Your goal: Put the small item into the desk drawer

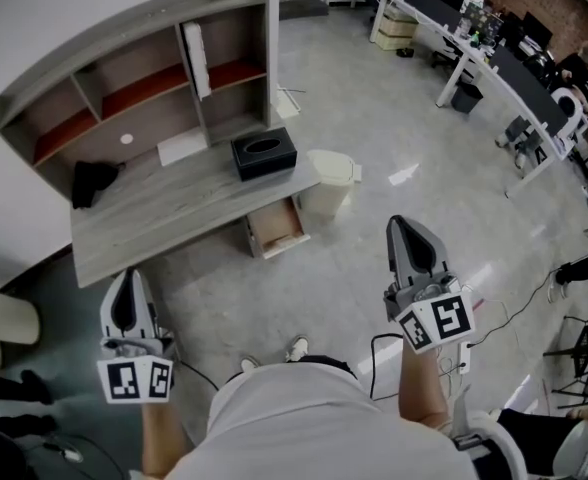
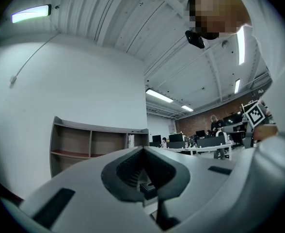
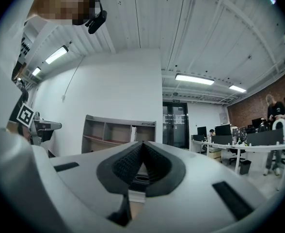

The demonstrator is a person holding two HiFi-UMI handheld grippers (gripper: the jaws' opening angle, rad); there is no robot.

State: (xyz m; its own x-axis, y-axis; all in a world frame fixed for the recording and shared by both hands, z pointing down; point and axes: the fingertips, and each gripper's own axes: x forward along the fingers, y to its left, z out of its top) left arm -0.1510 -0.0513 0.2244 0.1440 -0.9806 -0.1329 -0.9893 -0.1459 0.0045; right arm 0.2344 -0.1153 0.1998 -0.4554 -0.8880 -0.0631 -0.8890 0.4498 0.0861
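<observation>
Left gripper (image 1: 128, 280) and right gripper (image 1: 402, 230) are pointing forward, jaws pressed together on nothing — well ahead of them the desk drawer (image 1: 277, 225) is hanging open, pale inside

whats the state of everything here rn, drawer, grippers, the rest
desk drawer: pulled open
left gripper: shut, empty
right gripper: shut, empty
tissue box: upright on the desk, opening facing up
white bin: upright on the floor beside the desk
</observation>
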